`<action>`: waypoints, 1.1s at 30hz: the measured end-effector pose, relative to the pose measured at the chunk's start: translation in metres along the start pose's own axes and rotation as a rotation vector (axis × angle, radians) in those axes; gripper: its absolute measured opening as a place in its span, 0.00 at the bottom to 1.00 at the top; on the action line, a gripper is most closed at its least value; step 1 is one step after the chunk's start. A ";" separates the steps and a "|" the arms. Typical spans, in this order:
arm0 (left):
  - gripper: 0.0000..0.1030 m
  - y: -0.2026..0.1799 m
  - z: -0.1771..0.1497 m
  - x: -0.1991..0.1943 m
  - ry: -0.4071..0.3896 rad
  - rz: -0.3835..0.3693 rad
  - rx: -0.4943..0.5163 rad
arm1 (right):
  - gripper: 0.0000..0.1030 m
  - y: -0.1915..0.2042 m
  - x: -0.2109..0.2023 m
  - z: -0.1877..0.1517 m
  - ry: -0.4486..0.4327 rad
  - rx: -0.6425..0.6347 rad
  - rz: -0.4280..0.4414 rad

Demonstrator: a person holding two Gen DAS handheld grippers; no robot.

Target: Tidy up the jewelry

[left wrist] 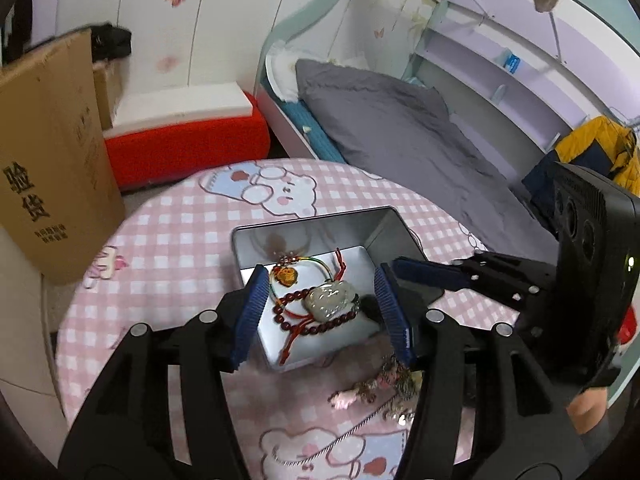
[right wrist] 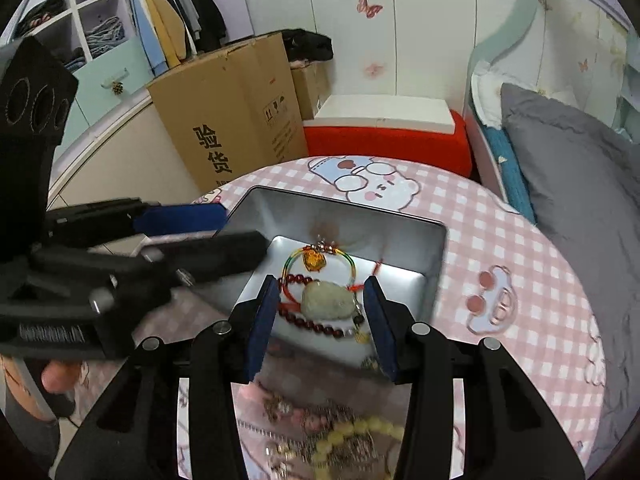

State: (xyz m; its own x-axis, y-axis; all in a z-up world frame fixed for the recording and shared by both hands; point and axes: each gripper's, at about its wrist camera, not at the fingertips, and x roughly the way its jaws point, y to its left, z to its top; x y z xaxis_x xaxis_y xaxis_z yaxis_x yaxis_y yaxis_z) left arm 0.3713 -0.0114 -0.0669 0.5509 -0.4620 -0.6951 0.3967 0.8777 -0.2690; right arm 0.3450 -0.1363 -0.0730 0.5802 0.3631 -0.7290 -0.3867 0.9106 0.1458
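Observation:
An open silver tin (left wrist: 384,236) (right wrist: 436,268) sits on the pink checked table. Inside lie a pale jade pendant (left wrist: 330,298) (right wrist: 326,300), a dark red bead bracelet (left wrist: 286,304) (right wrist: 320,326) and a colourful cord bangle with an amber charm (left wrist: 285,276) (right wrist: 314,261). My left gripper (left wrist: 320,316) is open and empty, just above the tin's near edge. My right gripper (right wrist: 320,328) is open and empty over the tin's near side; it also shows in the left wrist view (left wrist: 432,274). Loose jewelry (left wrist: 380,388) (right wrist: 340,428), pink beads, a yellow bead bracelet and a silver chain, lies in front of the tin.
The table (left wrist: 168,236) (right wrist: 520,248) is round with a bear-print cloth. A cardboard box (left wrist: 52,160) (right wrist: 228,112), a red stool (left wrist: 188,136) and a bed with grey bedding (left wrist: 420,148) stand behind it.

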 end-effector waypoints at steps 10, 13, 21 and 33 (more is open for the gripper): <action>0.53 -0.013 -0.052 -0.046 -0.049 0.074 0.072 | 0.40 0.027 -0.060 -0.078 -0.041 -0.087 -0.022; 0.53 -0.013 -0.071 -0.052 -0.044 0.097 0.076 | 0.38 0.040 -0.058 -0.105 -0.022 -0.124 -0.043; 0.54 -0.006 -0.103 -0.057 -0.004 0.099 0.046 | 0.34 0.045 -0.031 -0.130 0.040 -0.103 -0.066; 0.54 -0.005 -0.107 -0.047 0.018 0.084 0.024 | 0.19 0.042 -0.011 -0.127 0.042 -0.158 -0.116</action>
State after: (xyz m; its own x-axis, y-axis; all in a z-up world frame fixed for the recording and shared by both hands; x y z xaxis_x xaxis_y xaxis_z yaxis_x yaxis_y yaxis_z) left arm 0.2651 0.0196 -0.1042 0.5696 -0.3847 -0.7263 0.3672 0.9097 -0.1939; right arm 0.2315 -0.1269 -0.1434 0.5981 0.2460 -0.7628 -0.4284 0.9025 -0.0449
